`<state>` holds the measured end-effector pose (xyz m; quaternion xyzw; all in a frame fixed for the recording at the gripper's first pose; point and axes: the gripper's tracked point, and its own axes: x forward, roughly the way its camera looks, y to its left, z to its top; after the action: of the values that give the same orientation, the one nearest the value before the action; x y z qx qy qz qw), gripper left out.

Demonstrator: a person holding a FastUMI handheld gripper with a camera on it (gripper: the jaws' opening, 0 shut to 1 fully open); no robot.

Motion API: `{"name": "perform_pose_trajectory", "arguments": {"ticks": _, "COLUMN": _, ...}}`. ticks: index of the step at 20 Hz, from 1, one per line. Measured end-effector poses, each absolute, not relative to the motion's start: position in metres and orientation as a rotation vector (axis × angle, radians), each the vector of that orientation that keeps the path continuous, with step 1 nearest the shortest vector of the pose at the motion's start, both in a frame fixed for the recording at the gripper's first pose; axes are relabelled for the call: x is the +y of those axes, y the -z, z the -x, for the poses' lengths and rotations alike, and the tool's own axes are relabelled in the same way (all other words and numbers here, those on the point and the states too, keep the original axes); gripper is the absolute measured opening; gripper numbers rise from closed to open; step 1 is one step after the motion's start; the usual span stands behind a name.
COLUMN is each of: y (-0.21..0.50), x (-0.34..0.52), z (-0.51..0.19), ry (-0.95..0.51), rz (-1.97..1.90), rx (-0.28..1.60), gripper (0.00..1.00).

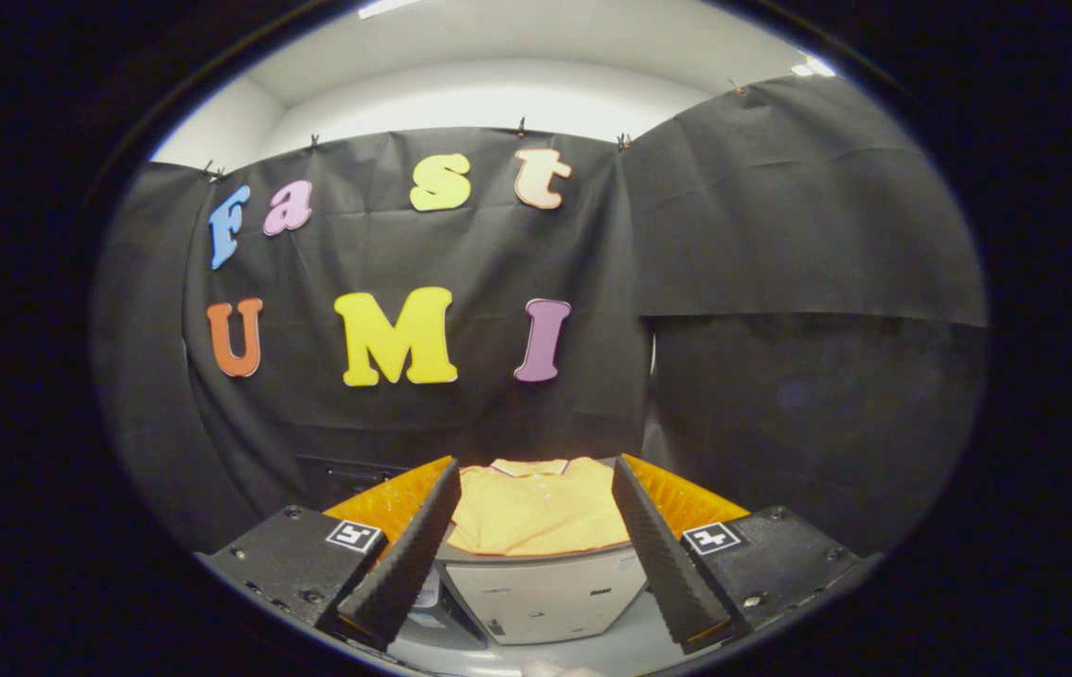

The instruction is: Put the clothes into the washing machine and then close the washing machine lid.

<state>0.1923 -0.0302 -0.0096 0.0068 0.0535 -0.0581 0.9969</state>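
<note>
One garment in play: a yellow polo shirt (536,508) lay flat on top of a pale box-shaped unit (543,590), likely the washing machine, straight ahead of the tongs (536,545) and framed between the two fingers. Tongs were spread wide, gripping nothing, both fingers (409,555) clear of the cloth. Shirt's collar end pointed away toward the booth's black cloth wall (780,282), hem nearest the tongs, so its long axis ran roughly along the approach line. Fabric looked soft, thin, matte, lightly creased, with a light-trimmed collar. Unit's front was smooth and hard with a rounded top edge. Judgement: next move needs a forward-and-down reach to pinch the near hem; lid position couldn't be made out from here
</note>
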Motion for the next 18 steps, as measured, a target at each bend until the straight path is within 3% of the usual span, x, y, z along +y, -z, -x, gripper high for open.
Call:
{"name": "perform_pose_trajectory", "arguments": {"ticks": 10, "y": 0.083, "x": -0.063, "z": -0.365, "ry": 0.069, "rz": 0.012, "rx": 0.338, "gripper": 1.00}}
{"name": "perform_pose_trajectory", "arguments": {"ticks": 18, "y": 0.161, "x": -0.076, "z": -0.459, "ry": 0.075, "rz": 0.023, "rx": 0.540, "gripper": 1.00}}
